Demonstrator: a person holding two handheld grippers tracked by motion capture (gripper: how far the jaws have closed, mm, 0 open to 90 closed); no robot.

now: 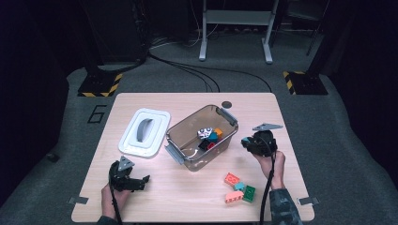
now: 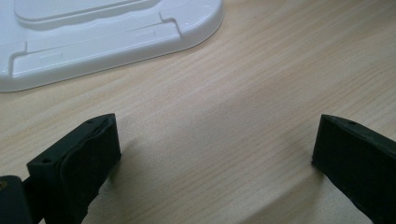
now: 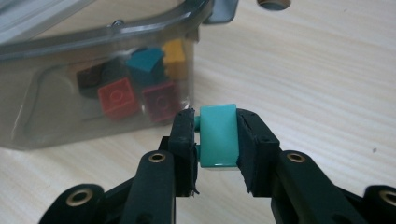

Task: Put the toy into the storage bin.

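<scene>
the right gripper (image 3: 217, 135) is clamping a teal brick (image 3: 218, 134) between its jaws, just beside the clear bin (image 3: 93, 70) ahead. it should be lifting over the rim before releasing. the left gripper (image 2: 215, 154) is resting open, holding nothing.

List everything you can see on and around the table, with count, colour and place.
Table: one, light wood, centre.
Bin: one, clear grey, mid-table, open.
Lid: one, white, left of bin.
Bricks in bin: several, mixed colours.
Loose bricks: four, red, teal, salmon, green, front right.
Teal brick: one, clamped in right jaws.
Left gripper: black, jaws open, front left.
Right gripper: black, beside bin.
</scene>
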